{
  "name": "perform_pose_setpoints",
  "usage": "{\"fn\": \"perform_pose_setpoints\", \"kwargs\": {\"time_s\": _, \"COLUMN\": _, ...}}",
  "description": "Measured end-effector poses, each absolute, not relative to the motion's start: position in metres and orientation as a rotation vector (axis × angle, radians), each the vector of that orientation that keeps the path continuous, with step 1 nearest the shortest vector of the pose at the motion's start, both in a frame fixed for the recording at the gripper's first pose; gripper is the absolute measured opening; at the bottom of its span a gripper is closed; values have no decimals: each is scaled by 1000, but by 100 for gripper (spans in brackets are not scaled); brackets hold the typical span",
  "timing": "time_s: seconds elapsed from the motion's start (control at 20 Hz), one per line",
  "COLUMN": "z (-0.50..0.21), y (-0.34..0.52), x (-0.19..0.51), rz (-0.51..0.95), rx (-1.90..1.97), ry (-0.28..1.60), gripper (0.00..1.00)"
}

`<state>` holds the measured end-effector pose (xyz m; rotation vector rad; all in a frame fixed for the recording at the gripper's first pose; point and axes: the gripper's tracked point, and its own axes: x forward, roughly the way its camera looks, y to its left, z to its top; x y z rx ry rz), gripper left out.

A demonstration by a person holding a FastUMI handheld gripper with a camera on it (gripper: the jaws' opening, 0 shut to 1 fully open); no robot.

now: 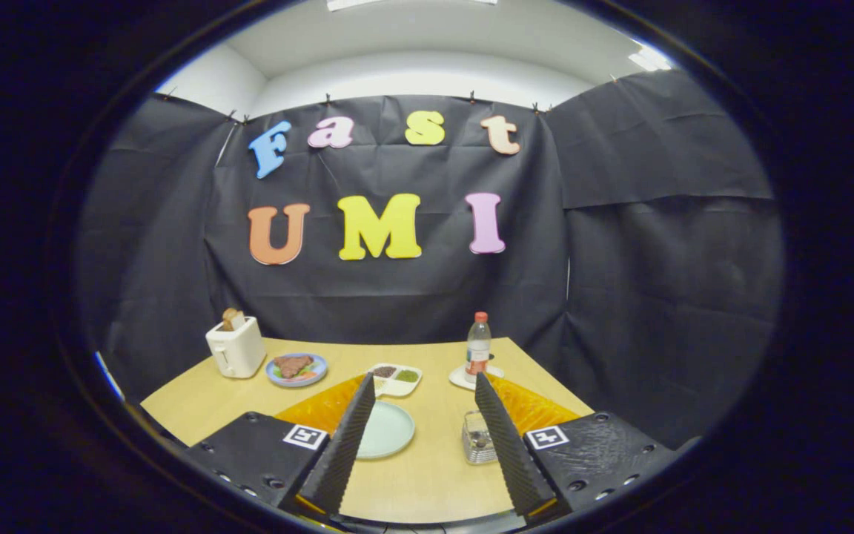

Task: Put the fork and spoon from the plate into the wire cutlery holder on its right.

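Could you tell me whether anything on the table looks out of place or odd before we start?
One thing: the plate between the open gripper's fingers looks bare, with no fork or spoon visible on it. The wire holder beside it, toaster and bottle stand upright; nothing looks spilled.

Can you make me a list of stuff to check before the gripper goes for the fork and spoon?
1. Gripper open: ok, fingers spread wide, holding nothing.
2. Plate in reach: ok, it lies between the fingers, partly behind the left one.
3. Fork and spoon on the plate: cannot tell, none shows on the visible part.
4. Holder right of the plate: ok, beside the right finger.
5. Holder upright: ok.
6. Way clear: ok, bottle and tray stand farther back.
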<state>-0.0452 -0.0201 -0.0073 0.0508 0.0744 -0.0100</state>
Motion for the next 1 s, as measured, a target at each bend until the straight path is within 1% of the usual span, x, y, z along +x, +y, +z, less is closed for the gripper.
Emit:
{"fn": "perform_pose_setpoints", "kwargs": {"time_s": 0.05, "z": -3, "y": -13, "x": -51, "rz": -2, "rx": 45, "ry": 53, "gripper": 86}}
{"fn": "perform_pose_setpoints", "kwargs": {"time_s": 0.25, "z": 3, "y": 16, "x": -75, "rz": 43, "rx": 44, "ry": 12, "gripper": 87}}
{"fn": "perform_pose_setpoints", "kwargs": {"time_s": 0.35, "z": 1, "y": 27, "x": -81, "rz": 65, "rx": 39, "ry": 7, "gripper": 91}}
{"fn": "perform_pose_setpoints", "kwargs": {"time_s": 1.0, "z": -5, "y": 61, "x": -92, "rz": 133, "rx": 43, "ry": -17, "gripper": 93}}
